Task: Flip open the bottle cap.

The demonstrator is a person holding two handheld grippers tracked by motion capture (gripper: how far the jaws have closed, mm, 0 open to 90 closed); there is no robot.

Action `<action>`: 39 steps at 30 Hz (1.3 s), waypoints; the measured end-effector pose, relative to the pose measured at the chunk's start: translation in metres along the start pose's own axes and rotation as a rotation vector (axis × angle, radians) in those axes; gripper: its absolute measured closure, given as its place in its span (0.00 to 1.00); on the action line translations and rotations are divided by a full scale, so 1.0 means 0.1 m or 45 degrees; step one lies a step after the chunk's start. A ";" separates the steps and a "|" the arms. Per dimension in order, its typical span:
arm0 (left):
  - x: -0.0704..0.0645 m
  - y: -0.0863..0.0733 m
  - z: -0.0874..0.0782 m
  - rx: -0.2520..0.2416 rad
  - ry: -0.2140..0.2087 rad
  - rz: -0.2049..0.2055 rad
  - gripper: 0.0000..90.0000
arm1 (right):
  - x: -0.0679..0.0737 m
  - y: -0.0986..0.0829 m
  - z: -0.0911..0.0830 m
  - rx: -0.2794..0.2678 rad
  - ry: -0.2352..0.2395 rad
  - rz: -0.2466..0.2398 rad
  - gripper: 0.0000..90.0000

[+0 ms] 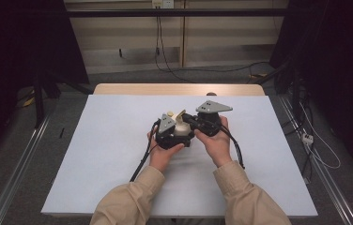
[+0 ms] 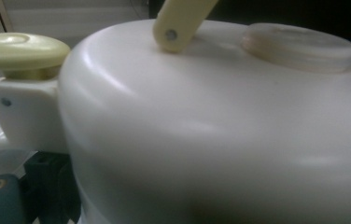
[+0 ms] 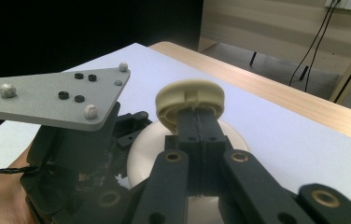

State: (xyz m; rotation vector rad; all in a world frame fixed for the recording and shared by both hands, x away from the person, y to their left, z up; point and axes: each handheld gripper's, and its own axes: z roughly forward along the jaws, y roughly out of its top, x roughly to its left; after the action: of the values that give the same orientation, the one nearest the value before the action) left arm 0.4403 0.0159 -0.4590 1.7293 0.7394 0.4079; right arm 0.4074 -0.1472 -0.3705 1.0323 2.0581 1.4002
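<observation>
1. Standing here, it looks like the lid-off step. The small white rounded plastic pot sits mid-frame in the high view, squeezed between the two hands just above the white-covered worktop. I can't tell if its base is touching the worktop.
2. The right claw has its jaws pinched together on the cream round ribbed lid, centre of the right gripper view. The bite looks narrow, right at the lid's near edge, so I'd keep the squeeze steady and not yank.
3. The left claw is pressed up against the pot's left side in the high view. Its own camera is so close to the white wall that the jaws are hidden, so I honestly can't tell if it's clamped or just bracing.
4. If that lid is threaded or snapped on, I'd guess a slow twist about the lid's own axis beats a straight pull, with the left hand keeping the pot from turning along.
5. Watch the pale yellow flat plastic handle poking up at the top of the left gripper view. It's near the lid, so swing the right claw away from it.
6. Keep the whole thing low over the worktop, so a slip costs nothing.
</observation>
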 end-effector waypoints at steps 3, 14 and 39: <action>0.00 0.00 0.00 0.000 0.000 0.000 0.06 | 0.00 0.00 0.01 0.002 -0.001 -0.001 1.00; 0.00 0.00 0.00 -0.001 -0.001 -0.004 0.07 | 0.00 0.01 0.01 0.003 -0.001 -0.002 1.00; 0.00 0.00 0.00 0.000 0.001 0.000 0.06 | -0.01 0.02 0.04 -0.005 -0.003 0.006 1.00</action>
State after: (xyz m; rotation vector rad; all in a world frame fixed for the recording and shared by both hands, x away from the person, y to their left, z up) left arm 0.4402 0.0159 -0.4589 1.7292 0.7402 0.4083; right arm 0.4120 -0.1452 -0.3704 1.0377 2.0514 1.4043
